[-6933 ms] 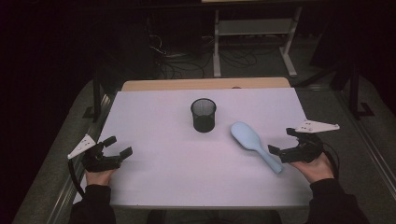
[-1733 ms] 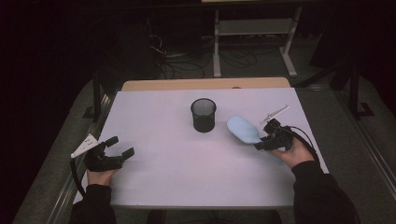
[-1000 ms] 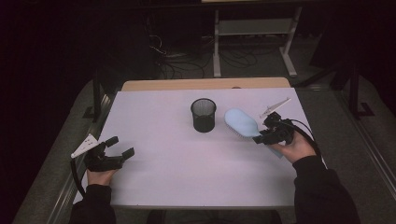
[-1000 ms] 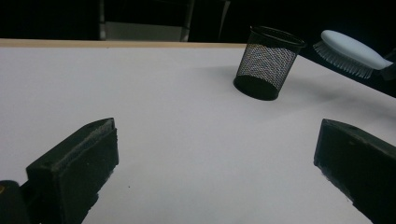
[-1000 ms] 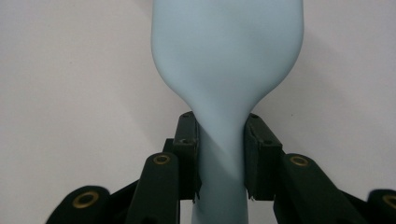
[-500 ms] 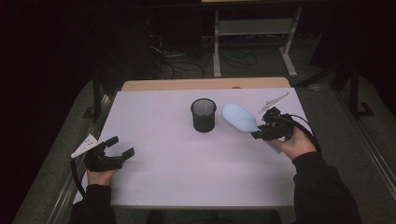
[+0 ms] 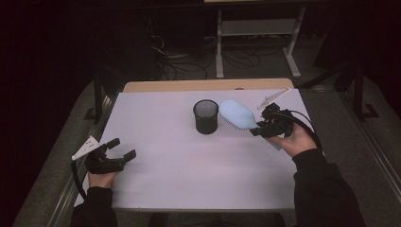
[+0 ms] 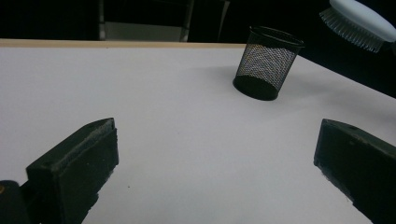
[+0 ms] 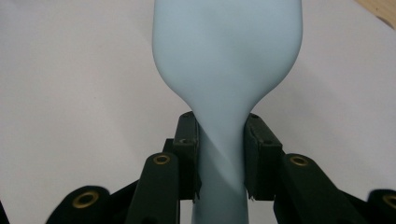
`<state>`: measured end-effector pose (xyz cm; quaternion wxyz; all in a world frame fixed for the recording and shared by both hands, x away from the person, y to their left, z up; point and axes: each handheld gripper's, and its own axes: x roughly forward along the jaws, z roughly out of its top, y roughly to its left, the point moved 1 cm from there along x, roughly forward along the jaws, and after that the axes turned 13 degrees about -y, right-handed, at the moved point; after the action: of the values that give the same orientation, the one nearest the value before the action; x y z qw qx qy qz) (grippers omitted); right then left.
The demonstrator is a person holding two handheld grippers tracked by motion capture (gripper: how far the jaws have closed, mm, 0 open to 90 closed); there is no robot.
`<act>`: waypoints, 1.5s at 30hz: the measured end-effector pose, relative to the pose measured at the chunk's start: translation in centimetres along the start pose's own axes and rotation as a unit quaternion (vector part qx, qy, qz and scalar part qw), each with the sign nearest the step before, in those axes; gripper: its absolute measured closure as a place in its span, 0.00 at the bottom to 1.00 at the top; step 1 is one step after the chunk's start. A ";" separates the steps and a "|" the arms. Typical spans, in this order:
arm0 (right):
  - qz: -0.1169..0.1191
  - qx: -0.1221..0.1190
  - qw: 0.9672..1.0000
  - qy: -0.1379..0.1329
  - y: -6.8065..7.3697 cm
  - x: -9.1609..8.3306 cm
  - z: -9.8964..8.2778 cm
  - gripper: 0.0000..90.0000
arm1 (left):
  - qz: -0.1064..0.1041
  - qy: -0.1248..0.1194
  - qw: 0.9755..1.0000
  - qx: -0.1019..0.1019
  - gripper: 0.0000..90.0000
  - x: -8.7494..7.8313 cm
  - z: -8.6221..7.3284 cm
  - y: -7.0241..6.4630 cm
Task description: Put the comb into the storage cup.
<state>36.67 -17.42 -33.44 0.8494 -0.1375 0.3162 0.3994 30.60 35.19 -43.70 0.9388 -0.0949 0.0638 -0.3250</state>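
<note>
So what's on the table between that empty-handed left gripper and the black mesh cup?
Nothing: in the high view, bare white table runs from the left gripper to the mesh cup.

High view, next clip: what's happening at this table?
A person works two handheld grippers over a white table. The right gripper is clamped on the handle of a light blue hairbrush, holding it off the surface with its head beside the black mesh cup. The left gripper rests open near the table's left edge, holding nothing.
</note>
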 end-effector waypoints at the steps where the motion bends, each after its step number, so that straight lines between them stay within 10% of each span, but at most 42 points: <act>1: 0.001 -0.002 1.000 -0.001 0.1 -0.1 0.4 0.77 | 0.000 0.000 1.000 0.000 0.00 0.0 0.0 0.0; 22: 0.021 -0.030 0.999 -0.026 1.8 0.9 3.2 0.77 | 0.000 0.008 1.000 0.012 0.00 0.0 0.3 -0.5; 45: 0.040 -0.054 0.997 -0.047 3.6 2.2 6.3 0.77 | -0.049 0.032 0.998 0.028 0.00 2.3 3.7 -2.5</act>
<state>37.65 -10.76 -30.01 0.8378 -0.1514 0.2597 0.4559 31.55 32.32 -39.63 0.9216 -0.0612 0.0799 -0.3750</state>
